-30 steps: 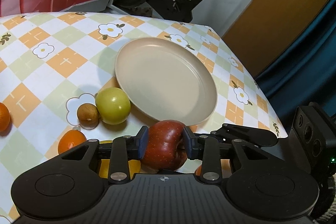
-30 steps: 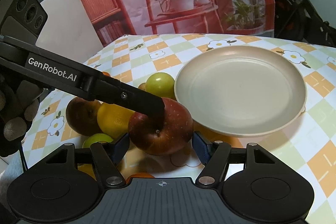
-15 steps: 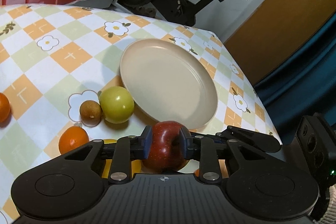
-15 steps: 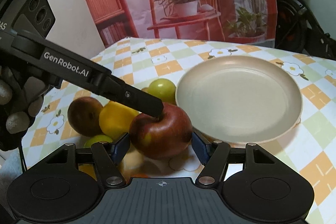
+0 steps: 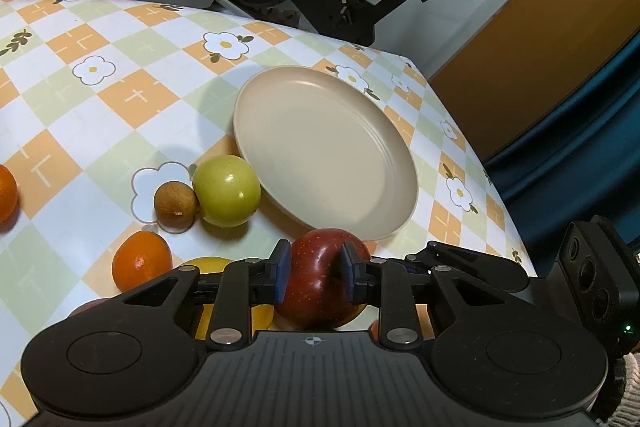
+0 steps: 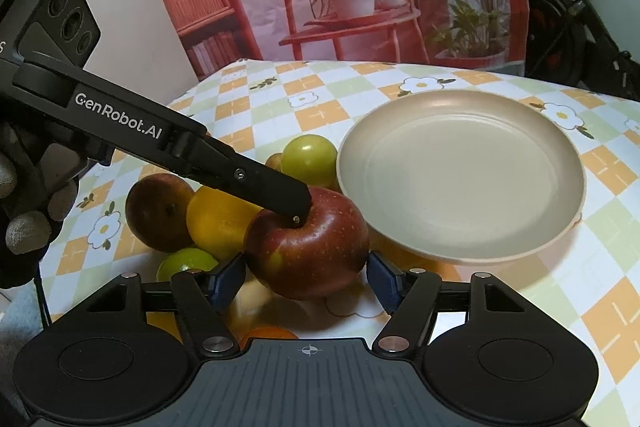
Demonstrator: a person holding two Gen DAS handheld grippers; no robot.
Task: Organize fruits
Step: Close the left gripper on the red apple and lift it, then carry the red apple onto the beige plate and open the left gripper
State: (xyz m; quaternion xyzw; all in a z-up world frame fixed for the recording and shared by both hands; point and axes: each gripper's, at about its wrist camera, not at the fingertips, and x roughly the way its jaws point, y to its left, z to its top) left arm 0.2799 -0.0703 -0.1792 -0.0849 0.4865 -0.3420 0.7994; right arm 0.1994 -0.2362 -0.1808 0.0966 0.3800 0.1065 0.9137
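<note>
**Spotter:** What is the left gripper (image 5: 313,275) doing?

**Operator:** I am seeing it sitting narrow, blue pads pressing both sides of the red apple (image 5: 320,279), having just been closing on it. From the right wrist view its black finger is lying across the top of the apple by the stem dimple.

**Spotter:** And the right gripper (image 6: 306,275)?

**Operator:** It is standing about half open. The apple is sitting between its pads; the left pad looks just beside the skin, the right one apart. I cannot tell whether either is touching.

**Spotter:** Where is the apple lying?

**Operator:** It is resting against the beige plate (image 5: 396,163) rim at the plate's 6 o'clock in the left view. The green apple (image 5: 226,190) is sitting at the plate's 8 o'clock, the small brown fruit (image 5: 176,201) touching it at 9. An orange (image 5: 141,264) is lying at the red apple's 9 o'clock.
</note>
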